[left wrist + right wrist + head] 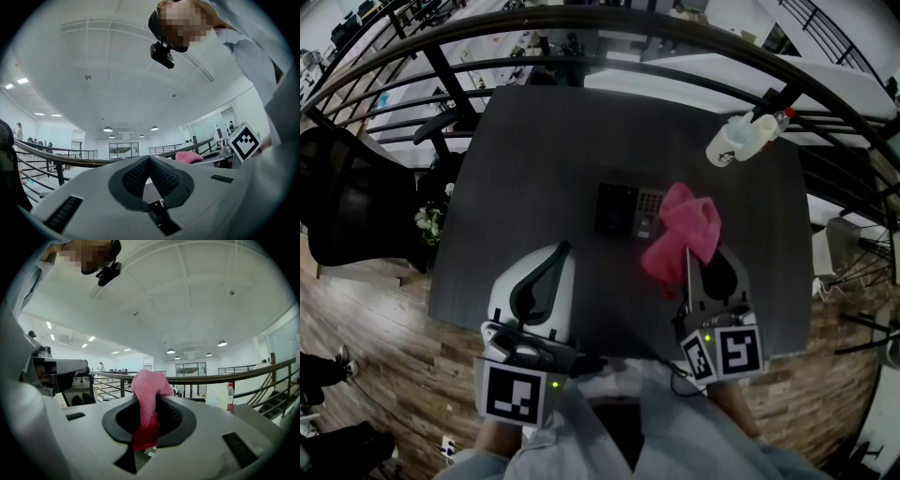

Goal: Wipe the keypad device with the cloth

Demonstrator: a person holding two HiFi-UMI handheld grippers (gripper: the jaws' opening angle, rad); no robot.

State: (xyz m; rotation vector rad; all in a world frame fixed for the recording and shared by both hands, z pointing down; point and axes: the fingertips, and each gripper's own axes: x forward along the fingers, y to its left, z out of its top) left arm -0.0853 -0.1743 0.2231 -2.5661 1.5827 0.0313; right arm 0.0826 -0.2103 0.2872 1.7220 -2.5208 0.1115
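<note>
A pink cloth (684,230) is gripped in the right tongs (705,261) over the right edge of the keypad device (623,208) on the worktop (534,159), the left tongs (555,267) are clenched empty, and wiping is judged barely begun.

Cloth (682,230), centre right: pink. Keypad device (623,208): black, grey keys. Table (534,150): dark grey. Left gripper (564,248), right gripper (688,255): white shells, black pads, black-and-white square markers. Bottle (739,141), upper right: clear, red-capped. Floor (375,319), lower left: brown wood planks.
</note>
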